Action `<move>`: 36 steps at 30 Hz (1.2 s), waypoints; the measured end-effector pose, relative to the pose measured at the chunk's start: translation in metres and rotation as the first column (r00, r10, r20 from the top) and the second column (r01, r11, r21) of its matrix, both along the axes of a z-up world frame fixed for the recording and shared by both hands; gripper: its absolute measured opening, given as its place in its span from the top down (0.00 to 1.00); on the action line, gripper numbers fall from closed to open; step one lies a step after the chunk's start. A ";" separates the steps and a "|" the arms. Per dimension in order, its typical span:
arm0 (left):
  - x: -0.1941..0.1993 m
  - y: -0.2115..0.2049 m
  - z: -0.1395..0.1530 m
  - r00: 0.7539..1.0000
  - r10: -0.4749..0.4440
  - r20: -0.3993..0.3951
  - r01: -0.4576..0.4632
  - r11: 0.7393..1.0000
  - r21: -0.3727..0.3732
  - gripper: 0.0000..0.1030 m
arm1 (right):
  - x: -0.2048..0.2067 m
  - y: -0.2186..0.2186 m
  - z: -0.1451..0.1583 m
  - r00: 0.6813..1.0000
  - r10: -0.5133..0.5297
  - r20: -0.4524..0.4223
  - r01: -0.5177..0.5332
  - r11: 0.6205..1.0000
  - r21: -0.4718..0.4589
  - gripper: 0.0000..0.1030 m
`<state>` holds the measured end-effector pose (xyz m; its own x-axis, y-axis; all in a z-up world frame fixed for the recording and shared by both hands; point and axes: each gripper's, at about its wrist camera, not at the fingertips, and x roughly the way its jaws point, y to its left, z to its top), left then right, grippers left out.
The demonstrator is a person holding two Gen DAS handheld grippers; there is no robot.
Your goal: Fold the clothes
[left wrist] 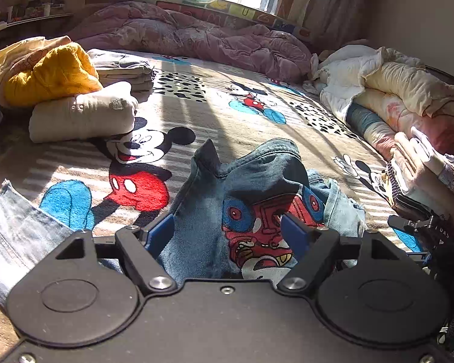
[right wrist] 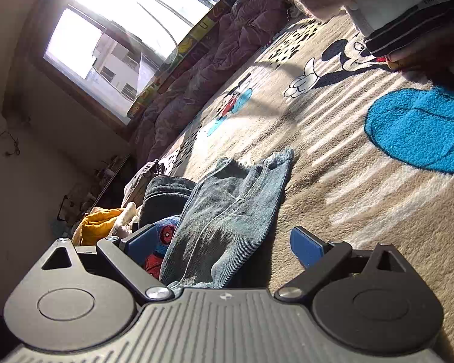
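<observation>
A pair of blue jeans [left wrist: 227, 181] with a red and blue cartoon print lies bunched up on the Mickey Mouse blanket [left wrist: 227, 115]. My left gripper [left wrist: 227, 231] is open wide, and the printed part bulges up between its blue pads without being pinched. One pale denim leg [left wrist: 18, 227] trails off to the lower left. In the right wrist view, another leg with a frayed hem [right wrist: 227, 208] lies between the spread fingers of my right gripper [right wrist: 225, 245]. That gripper is open, and the leg sits nearer its left pad [right wrist: 139, 243].
A folded cream garment [left wrist: 81, 118], a yellow bundle [left wrist: 48, 72] and a folded pile [left wrist: 121, 69] sit at the left. A stack of folded clothes [left wrist: 423, 169] stands at the right edge, below a cream quilt [left wrist: 393, 84]. A pink quilt [left wrist: 196, 36] lies under the window.
</observation>
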<state>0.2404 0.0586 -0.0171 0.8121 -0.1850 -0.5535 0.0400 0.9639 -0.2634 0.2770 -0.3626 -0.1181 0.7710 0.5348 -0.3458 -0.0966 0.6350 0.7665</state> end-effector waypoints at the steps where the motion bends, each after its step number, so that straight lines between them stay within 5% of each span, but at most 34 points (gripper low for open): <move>1: 0.011 0.003 -0.003 1.000 -0.004 0.000 0.004 1.000 -0.005 0.24 | 0.008 0.000 -0.001 1.000 0.007 0.000 -0.007 1.000 -0.001 0.10; 7: 0.066 0.031 -0.026 0.999 0.046 -0.007 -0.046 0.998 -0.034 0.25 | 0.040 -0.002 -0.012 0.998 0.057 -0.018 -0.057 0.998 -0.009 0.33; 12: 0.062 0.044 -0.042 0.997 0.076 -0.020 -0.079 0.978 -0.192 0.25 | 0.044 0.004 -0.013 0.997 0.075 -0.024 -0.076 0.997 -0.025 0.38; 16: 0.061 0.028 -0.040 1.000 0.027 -0.015 -0.029 0.980 -0.197 0.25 | 0.042 0.004 -0.015 0.999 0.018 -0.047 -0.020 0.998 -0.053 0.72; 20: 0.048 0.021 -0.032 1.000 -0.027 0.012 0.028 0.983 -0.181 0.25 | 0.028 -0.015 -0.013 0.992 -0.108 -0.067 0.106 0.994 -0.040 0.65; 22: 0.041 0.020 -0.030 0.998 -0.050 0.024 0.053 0.984 -0.171 0.25 | 0.033 -0.018 -0.016 0.995 -0.081 -0.058 0.081 0.997 0.002 0.45; 26: 0.034 0.015 -0.038 0.997 -0.067 0.026 0.069 0.990 -0.124 0.25 | 0.044 0.000 -0.012 0.997 -0.063 -0.040 0.058 0.991 -0.117 0.45; 29: 0.035 0.018 -0.039 0.998 -0.055 0.033 0.059 0.986 -0.154 0.25 | 0.052 0.008 -0.009 0.998 -0.055 -0.042 0.047 0.984 -0.172 0.45; 32: 0.034 0.022 -0.038 0.997 -0.047 0.059 0.055 0.988 -0.142 0.25 | 0.058 0.008 -0.009 0.998 -0.050 -0.050 0.041 0.986 -0.162 0.58; 34: 0.033 0.026 -0.038 0.997 -0.036 0.074 0.046 0.990 -0.134 0.25 | 0.055 0.009 -0.011 0.999 -0.034 -0.041 0.028 0.988 -0.153 0.79; 36: 0.032 0.032 -0.039 0.996 -0.013 0.083 0.026 0.988 -0.152 0.25 | 0.048 0.010 -0.006 1.000 -0.030 -0.007 0.028 0.988 -0.153 0.84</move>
<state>0.2726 0.0907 -0.0562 0.8486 -0.2785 -0.4498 0.0859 0.9115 -0.4023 0.3250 -0.3522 -0.1244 0.7818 0.4527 -0.4289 -0.0700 0.7471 0.6610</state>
